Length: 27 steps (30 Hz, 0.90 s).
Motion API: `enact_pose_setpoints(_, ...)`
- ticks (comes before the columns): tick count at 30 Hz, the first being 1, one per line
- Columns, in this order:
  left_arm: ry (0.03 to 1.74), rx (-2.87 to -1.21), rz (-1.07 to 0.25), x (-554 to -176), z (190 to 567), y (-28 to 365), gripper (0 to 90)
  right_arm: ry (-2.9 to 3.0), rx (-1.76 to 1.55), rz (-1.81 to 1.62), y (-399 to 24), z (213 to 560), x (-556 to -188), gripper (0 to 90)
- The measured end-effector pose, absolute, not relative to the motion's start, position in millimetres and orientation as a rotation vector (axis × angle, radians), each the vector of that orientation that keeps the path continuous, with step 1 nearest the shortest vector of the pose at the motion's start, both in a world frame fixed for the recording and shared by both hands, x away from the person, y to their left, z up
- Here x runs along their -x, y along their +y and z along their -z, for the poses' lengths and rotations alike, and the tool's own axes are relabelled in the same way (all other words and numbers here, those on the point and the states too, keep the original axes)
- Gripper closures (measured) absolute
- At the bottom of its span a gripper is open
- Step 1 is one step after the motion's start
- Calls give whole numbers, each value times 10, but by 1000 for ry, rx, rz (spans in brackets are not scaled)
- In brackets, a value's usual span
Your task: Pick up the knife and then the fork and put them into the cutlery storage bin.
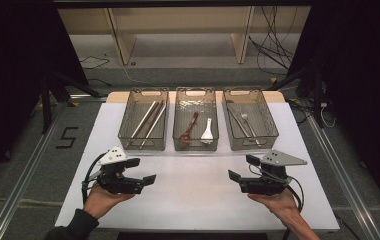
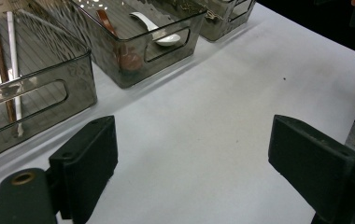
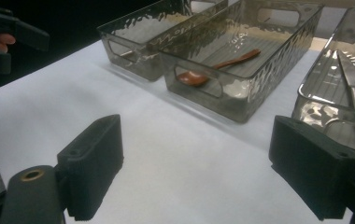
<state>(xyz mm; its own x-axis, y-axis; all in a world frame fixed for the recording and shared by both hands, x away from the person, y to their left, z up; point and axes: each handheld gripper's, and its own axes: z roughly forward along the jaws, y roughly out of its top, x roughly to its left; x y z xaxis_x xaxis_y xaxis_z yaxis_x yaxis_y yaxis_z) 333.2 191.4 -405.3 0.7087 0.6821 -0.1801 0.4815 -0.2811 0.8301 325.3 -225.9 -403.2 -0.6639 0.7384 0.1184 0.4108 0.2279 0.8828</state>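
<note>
My left gripper (image 1: 140, 171) hovers low over the front left of the white table (image 1: 193, 205), jaws wide apart with nothing between them; in the left gripper view, bare table lies between the jaws of the left gripper (image 2: 192, 135). My right gripper (image 1: 243, 168) is at the front right, also open and empty, and in its own view the right gripper (image 3: 194, 135) faces the bins. Both grippers point inward, toward each other. Three smoky clear bins stand in a row at the back: a left bin (image 1: 143, 148) with chopsticks (image 1: 148, 120), a middle bin (image 1: 195, 149) with a red spoon (image 1: 190, 126) and a white spoon (image 1: 207, 131), and a right bin (image 1: 252, 148) with a fork (image 1: 248, 126).
A knife (image 3: 353, 84) lies in the right bin. The red spoon (image 3: 217, 65) and the chopsticks (image 2: 7, 79) lie flat on their bins' floors. Dark floor, cables and stand legs surround the table. A wooden shelf (image 1: 178, 30) stands behind.
</note>
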Motion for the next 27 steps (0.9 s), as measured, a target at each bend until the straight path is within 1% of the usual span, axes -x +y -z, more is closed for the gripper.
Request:
enact_pose_setpoints(6, 893, -1926, -257, -3305, 4060, 1921, 153, 2178, -1055, -1406, -2238, 4043, -3196, 185)
enact_pose_setpoints(27, 883, -1921, -270, -3312, 4051, 1919, 153, 2155, -1052, -1416, -2262, 4045, -3198, 185)
